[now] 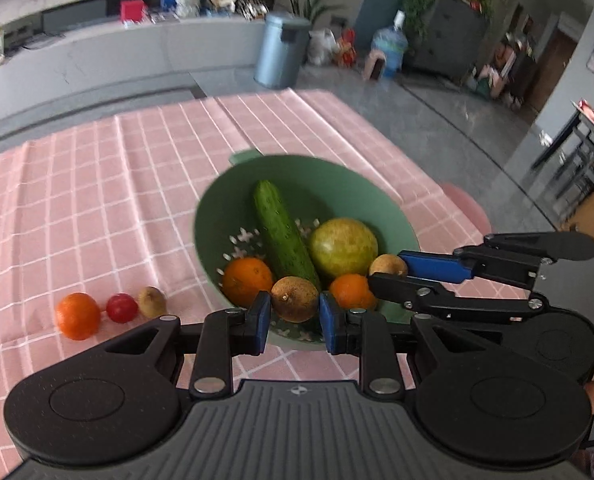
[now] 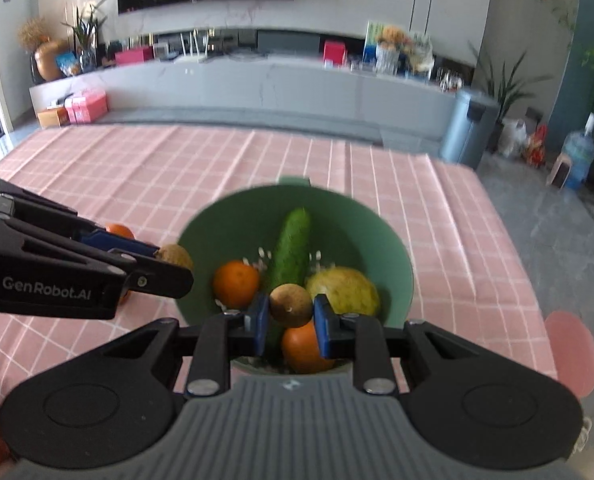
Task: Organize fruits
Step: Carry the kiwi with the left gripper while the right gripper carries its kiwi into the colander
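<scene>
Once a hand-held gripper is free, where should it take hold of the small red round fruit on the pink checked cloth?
Grip the small red round fruit across its middle, coming from above; the orange fruit and brown fruit flank its sides, leaving front and back free.

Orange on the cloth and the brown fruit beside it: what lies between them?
A small red fruit lies between the orange and the brown fruit, in a row on the pink checked cloth. The left wrist view shows it.
</scene>
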### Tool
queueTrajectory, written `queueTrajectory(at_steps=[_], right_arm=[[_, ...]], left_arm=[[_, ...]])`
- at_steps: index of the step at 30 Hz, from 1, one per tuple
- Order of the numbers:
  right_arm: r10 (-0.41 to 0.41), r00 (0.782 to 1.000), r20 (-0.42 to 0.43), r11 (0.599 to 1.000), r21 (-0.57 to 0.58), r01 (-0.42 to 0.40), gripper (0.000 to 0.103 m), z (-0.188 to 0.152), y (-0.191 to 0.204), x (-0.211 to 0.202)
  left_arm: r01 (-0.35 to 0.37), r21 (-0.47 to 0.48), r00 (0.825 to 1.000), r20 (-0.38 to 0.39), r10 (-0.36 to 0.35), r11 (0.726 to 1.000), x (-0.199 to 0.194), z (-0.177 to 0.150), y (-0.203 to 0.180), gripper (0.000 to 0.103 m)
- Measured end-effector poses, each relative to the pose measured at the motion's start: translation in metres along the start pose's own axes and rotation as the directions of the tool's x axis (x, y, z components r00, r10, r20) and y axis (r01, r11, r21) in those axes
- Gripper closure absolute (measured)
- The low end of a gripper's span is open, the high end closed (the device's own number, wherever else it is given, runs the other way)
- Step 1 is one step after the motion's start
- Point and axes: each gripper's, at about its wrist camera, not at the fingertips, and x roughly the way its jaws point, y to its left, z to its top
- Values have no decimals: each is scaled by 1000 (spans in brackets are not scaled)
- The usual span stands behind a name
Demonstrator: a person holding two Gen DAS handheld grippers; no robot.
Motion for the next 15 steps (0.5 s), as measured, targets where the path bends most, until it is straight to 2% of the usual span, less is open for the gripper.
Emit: queueTrajectory(at_steps=[3, 9, 15], right_arm=[[24, 999, -48, 1000, -2, -24, 83, 2, -5, 11], [45, 993, -109, 998, -27, -49, 83, 7, -6, 29], [68, 986, -150, 998, 1, -69, 83, 5, -10, 41]], left_arm=[[20, 13, 999, -43, -20, 1000, 13, 5, -1, 74], [-21, 54, 994, -102, 27, 998, 30, 10, -4, 74], [-57, 85, 989, -132, 68, 995, 39, 9, -5, 74]])
